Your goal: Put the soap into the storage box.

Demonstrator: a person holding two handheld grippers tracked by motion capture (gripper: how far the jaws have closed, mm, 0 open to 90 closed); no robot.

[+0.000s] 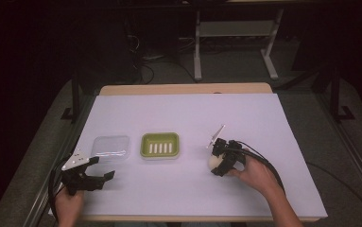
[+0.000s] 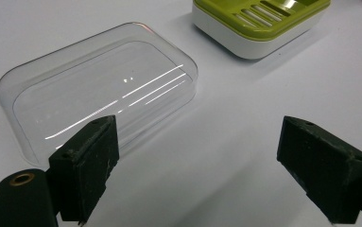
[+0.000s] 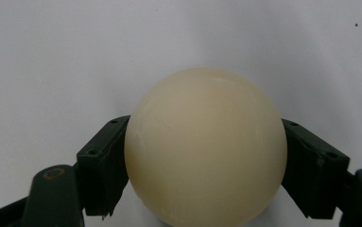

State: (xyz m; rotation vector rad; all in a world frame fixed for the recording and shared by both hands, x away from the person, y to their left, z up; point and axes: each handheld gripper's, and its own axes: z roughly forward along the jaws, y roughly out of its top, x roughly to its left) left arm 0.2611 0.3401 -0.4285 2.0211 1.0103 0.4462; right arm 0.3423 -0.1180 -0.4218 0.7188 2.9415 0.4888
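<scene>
A cream round soap ball (image 3: pixel 206 127) sits between the jaws of my right gripper (image 3: pixel 204 158), which is shut on it from both sides. In the high view that gripper (image 1: pixel 218 160) holds the ball (image 1: pixel 211 163) low over the white table cover, right of centre. A green slotted soap dish (image 1: pixel 159 145) with a white base lies at the middle. To its left lies a clear plastic lid (image 1: pixel 111 147). My left gripper (image 1: pixel 101 169) is open just in front of the lid. Its jaws (image 2: pixel 202 142) stand wide apart with nothing between them, the lid (image 2: pixel 98 80) ahead left, the dish (image 2: pixel 259 19) farther off.
The white cover (image 1: pixel 183 113) spreads over a wooden table whose far edge (image 1: pixel 183 88) shows bare. Dark floor, cables and white desk legs (image 1: pixel 197 52) lie beyond the table. Cables trail from both grippers toward the near edge.
</scene>
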